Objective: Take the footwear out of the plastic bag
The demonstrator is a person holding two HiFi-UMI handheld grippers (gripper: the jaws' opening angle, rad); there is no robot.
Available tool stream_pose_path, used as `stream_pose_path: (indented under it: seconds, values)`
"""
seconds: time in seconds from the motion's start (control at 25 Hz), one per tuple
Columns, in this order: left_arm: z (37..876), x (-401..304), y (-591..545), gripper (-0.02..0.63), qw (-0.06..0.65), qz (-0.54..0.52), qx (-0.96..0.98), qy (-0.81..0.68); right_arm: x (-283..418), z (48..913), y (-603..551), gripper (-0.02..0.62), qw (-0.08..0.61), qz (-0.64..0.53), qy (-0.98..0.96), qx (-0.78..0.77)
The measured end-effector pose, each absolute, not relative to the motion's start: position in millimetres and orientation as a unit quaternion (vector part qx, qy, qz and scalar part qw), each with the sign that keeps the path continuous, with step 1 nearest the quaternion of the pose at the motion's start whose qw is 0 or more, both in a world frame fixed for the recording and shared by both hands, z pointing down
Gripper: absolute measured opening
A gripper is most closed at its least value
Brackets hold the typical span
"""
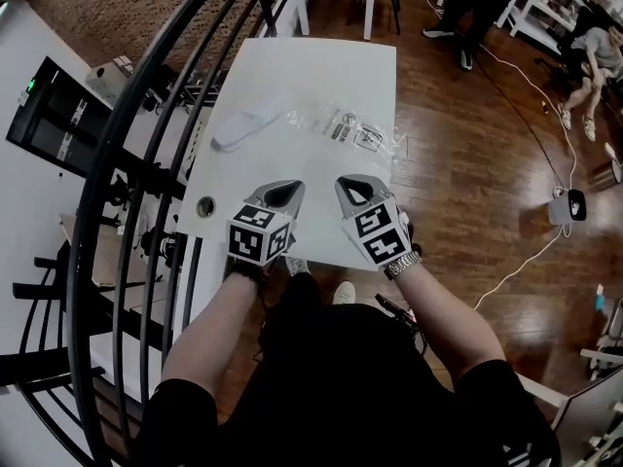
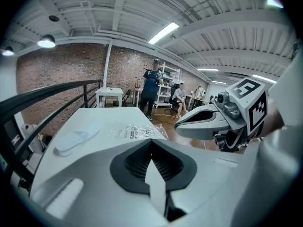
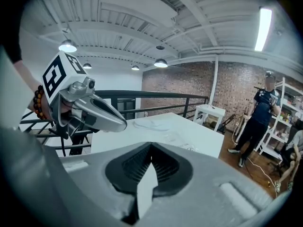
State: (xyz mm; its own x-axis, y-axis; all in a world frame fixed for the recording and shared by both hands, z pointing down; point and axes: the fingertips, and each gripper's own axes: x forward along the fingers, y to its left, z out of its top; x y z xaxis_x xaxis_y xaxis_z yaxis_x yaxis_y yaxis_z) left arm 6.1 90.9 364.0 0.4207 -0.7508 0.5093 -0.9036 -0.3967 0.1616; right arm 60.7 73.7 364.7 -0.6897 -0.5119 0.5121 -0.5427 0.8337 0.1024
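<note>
A white slipper (image 1: 245,127) lies out on the white table (image 1: 321,66), at the far left. To its right lies the clear plastic bag (image 1: 348,130), flat and crumpled, with printed labels. My left gripper (image 1: 290,191) and right gripper (image 1: 345,185) hover side by side over the table's near edge, well short of both. Both are shut with nothing between the jaws. The left gripper view shows the slipper (image 2: 75,138), the bag (image 2: 135,131) and the right gripper (image 2: 208,122) beside its own shut jaws. In the right gripper view the left gripper (image 3: 94,112) sits at the left.
A black curved railing (image 1: 146,163) runs along the table's left side. A round hole (image 1: 205,205) sits in the table's near left corner. Wooden floor lies to the right, with a white cable and a small device (image 1: 568,205). People (image 1: 477,8) stand and sit at the back right.
</note>
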Motion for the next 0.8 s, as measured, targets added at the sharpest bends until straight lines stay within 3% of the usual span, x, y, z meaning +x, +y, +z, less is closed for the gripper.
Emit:
stream_pose_path:
  seconds: [0.8]
  values:
    - [336.5, 29.3, 112.7, 0.015, 0.148, 0.191, 0.824, -0.512, 45.1, 338.1, 106.0, -0.008, 0.241, -0.014, -0.934, 0.262]
